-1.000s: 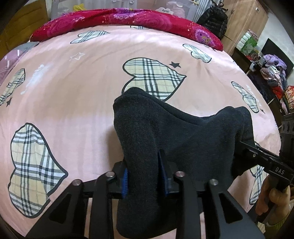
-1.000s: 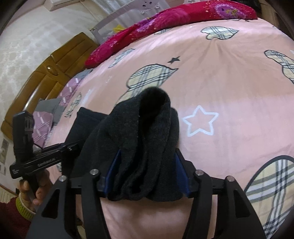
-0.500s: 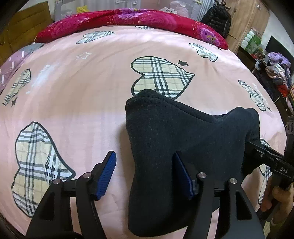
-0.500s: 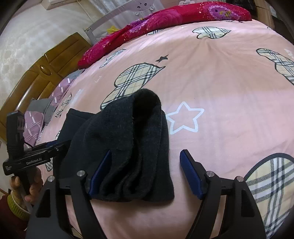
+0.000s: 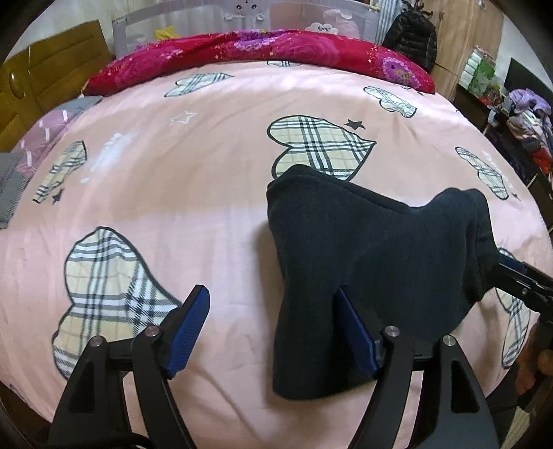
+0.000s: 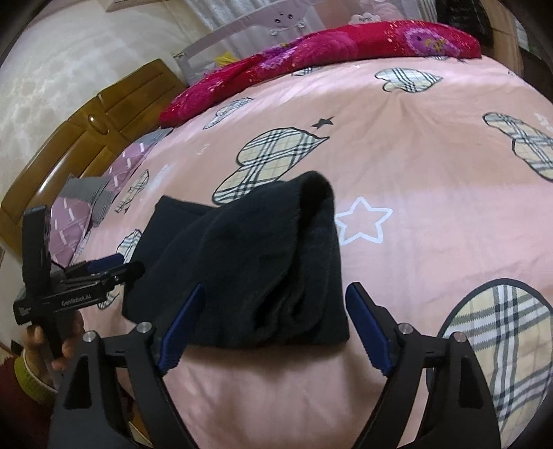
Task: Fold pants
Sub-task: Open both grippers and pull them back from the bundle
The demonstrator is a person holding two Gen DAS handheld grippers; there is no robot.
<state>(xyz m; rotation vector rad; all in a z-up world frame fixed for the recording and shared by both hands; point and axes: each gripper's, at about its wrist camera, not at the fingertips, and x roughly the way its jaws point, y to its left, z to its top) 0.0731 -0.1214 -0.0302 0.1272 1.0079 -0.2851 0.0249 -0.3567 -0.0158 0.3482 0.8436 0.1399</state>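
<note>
both grippers, left [image 5: 273, 324] and right [image 6: 273, 319], spread wide, gripping nothing. pants [image 5: 373, 262] bunched on bed [image 5: 193, 193]. i'd back straight off pants, avoid snagging fold.

Hidden under the dark pants [image 5: 373, 262]: the tip of a plaid heart, plus part of another heart beyond their right edge. Hidden behind the same pants in the left wrist view: most of the right gripper [image 5: 518, 279], whose jaw spacing cannot be read there. Cut off by the frame edge right of the pants: the hand [image 5: 539, 362] holding that gripper, blurred. Too small and soft to identify: clutter on the shelves [image 5: 522, 114] far right of the pants. Unreadable: lettering on the crib panel [image 5: 321, 27] beyond the pants.
</note>
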